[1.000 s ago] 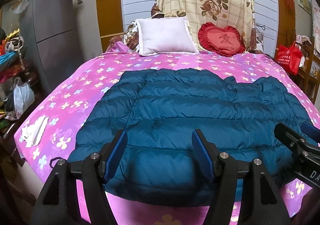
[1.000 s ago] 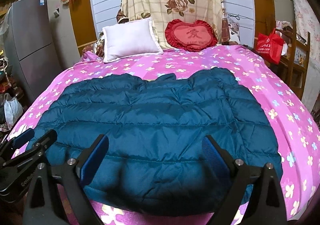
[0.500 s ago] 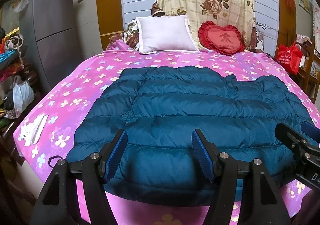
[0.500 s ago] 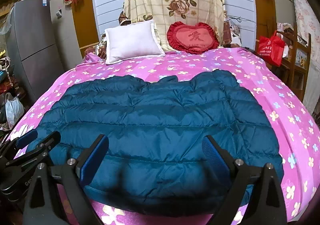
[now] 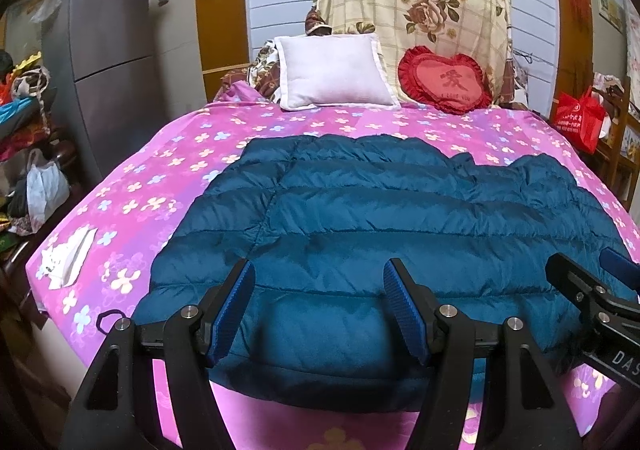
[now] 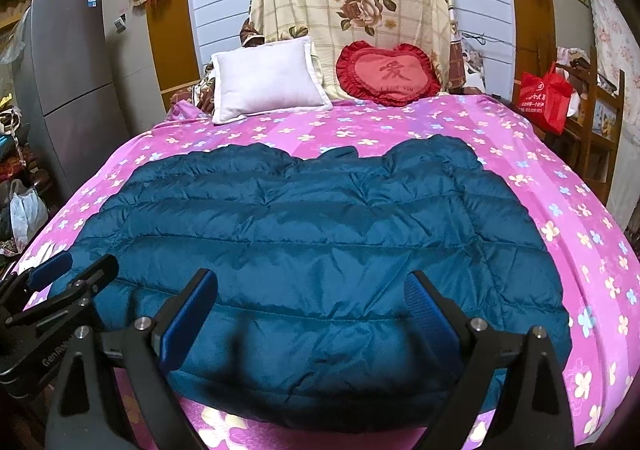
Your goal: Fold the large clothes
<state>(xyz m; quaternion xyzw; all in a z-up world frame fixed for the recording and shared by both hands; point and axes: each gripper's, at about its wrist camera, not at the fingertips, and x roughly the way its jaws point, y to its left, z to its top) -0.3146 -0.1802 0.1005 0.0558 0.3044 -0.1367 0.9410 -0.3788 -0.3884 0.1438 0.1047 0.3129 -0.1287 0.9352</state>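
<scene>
A dark teal quilted jacket (image 5: 380, 226) lies spread flat across a bed covered by a pink flowered sheet (image 5: 160, 178), its hem toward the cameras and its collar toward the headboard. The left gripper (image 5: 320, 310) hangs above the hem with its blue-padded fingers (image 5: 236, 306) spread wide and nothing between them. The right gripper (image 6: 312, 314) hovers over the same edge, likewise spread apart and empty. Whether either one touches the fabric is hard to judge from these angles. A white pillow (image 6: 264, 80) and a red heart-shaped cushion (image 6: 388, 72) rest side by side at the head of the bed, with a grey refrigerator (image 5: 108, 62) to the left.
</scene>
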